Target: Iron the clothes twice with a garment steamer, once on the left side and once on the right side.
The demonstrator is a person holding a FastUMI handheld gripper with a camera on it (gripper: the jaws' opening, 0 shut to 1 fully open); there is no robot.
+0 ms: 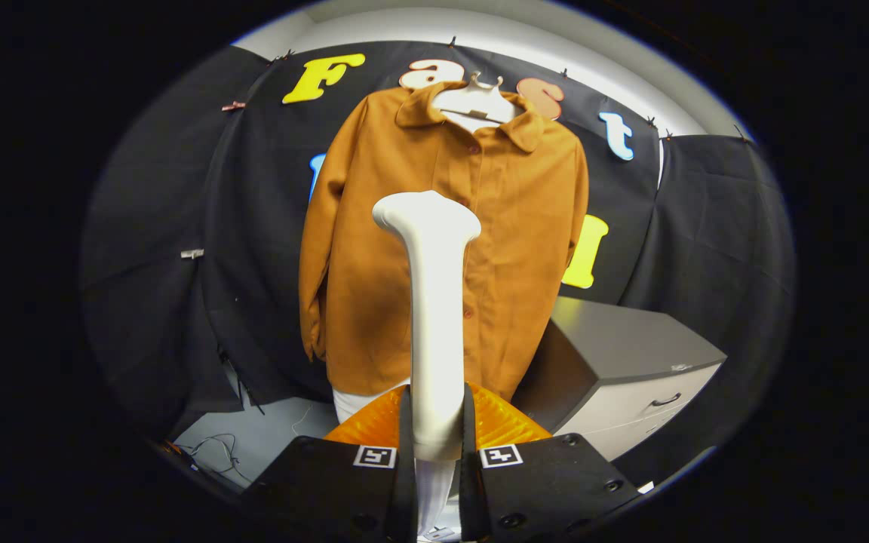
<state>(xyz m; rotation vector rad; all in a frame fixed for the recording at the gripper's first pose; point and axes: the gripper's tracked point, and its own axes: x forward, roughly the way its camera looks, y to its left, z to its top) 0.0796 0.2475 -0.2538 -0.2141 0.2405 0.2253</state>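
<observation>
Garment steamer, white plastic, long-handled with a rounded head [434, 302]: held upright, its handle clamped between the two black fingers of the gripper [434, 452], which press on it from either side just above their marker tags. Head raised in front of the garment's middle, near the button line, apparently short of the cloth; whether it touches cannot be told from here. Garment: rust-orange collared shirt-jacket with a buttoned front [446, 241], hanging on a pale hanger [474, 102] against the black cloth wall, sleeves down at both sides. A white fabric edge [348, 403] shows below its hem. Beyond and to one side of the hem: grey cabinet with a drawer and dark handle [623, 362]. On the pale floor [284, 430] below the other side: loose dark cables [216, 452]. Progress, as judged: steamer in hand and brought up to the garment, so pickup and approach are done; no sign on the fabric tells whether either pass has been made. Both the left-side and right-side strokes are best counted as outstanding.
</observation>
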